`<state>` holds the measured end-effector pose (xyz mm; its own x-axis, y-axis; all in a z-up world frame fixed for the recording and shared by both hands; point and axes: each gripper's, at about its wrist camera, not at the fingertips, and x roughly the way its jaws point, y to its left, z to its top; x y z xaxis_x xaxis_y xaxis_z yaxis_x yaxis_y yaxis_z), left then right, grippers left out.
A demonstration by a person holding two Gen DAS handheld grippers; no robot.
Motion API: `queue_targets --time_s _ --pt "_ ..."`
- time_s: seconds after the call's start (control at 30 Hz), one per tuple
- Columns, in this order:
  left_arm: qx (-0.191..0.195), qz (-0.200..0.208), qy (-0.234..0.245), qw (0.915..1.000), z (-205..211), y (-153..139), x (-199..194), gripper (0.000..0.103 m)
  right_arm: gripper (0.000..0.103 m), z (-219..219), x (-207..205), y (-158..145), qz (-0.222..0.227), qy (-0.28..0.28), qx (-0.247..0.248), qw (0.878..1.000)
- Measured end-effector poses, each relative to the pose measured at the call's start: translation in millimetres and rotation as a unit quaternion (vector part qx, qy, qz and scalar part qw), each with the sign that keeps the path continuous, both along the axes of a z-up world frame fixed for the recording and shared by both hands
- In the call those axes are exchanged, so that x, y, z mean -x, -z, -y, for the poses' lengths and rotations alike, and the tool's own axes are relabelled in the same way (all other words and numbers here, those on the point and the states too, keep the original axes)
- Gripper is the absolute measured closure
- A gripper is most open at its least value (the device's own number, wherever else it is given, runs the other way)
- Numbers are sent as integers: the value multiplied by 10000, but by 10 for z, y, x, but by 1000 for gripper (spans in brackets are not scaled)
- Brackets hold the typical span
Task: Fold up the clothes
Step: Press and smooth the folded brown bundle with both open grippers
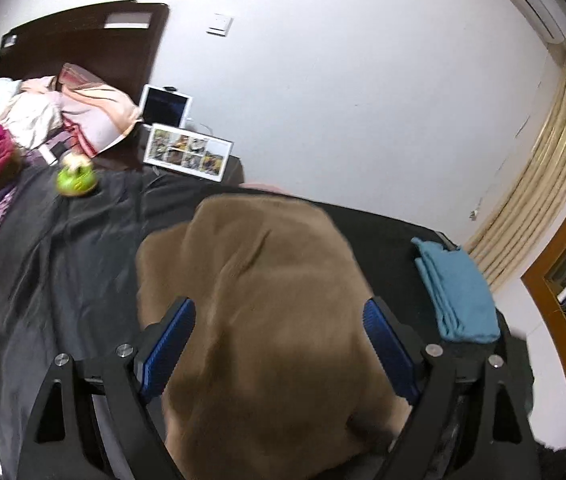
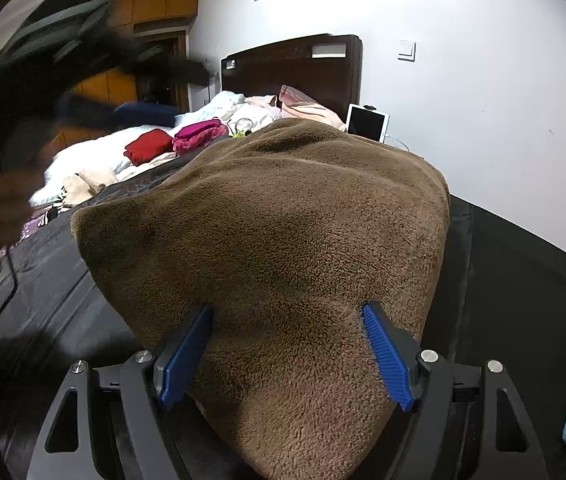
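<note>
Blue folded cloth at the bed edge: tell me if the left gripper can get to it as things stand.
Probably not right away. The left gripper is open, but the brown fleece fills the gap between its fingers. The blue cloth lies uncovered just beyond its right finger.

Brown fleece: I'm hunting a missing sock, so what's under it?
The brown fleece lies on a black sheet. Anything beneath its middle is covered.

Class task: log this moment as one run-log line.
left tool: open | right tool: open | brown fleece: between both | blue cloth: folded
</note>
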<state>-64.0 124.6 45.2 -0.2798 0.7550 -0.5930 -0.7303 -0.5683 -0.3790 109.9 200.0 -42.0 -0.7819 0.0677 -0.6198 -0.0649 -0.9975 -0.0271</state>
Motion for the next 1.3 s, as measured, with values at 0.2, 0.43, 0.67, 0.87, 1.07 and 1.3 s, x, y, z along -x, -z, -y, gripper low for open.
queue_targets --time_s 0.2,0.43,0.67,0.87,1.07,1.3 --pt "102 856 28 9963 -446 226 427 14 24 -8 -19 6 -34 -15 12 10000" --pt "423 1203 -471 9907 -501 658 662 14 24 -8 -38 13 -59 -54 15 10000" --pt "563 1369 -818 9856 -460 1001 798 14 24 21 -47 17 -36 -123 -69 9999" --pt "410 1410 -801 9859 -373 1058 814 14 23 49 -47 28 -28 -125 -147 9998" --pt "247 1537 -749 9850 -259 971 806 14 23 40 -38 36 -27 -105 -112 9999" --pt "-80 1813 -704 9809 -5 758 779 14 21 29 -27 45 -27 -82 -73 9999"
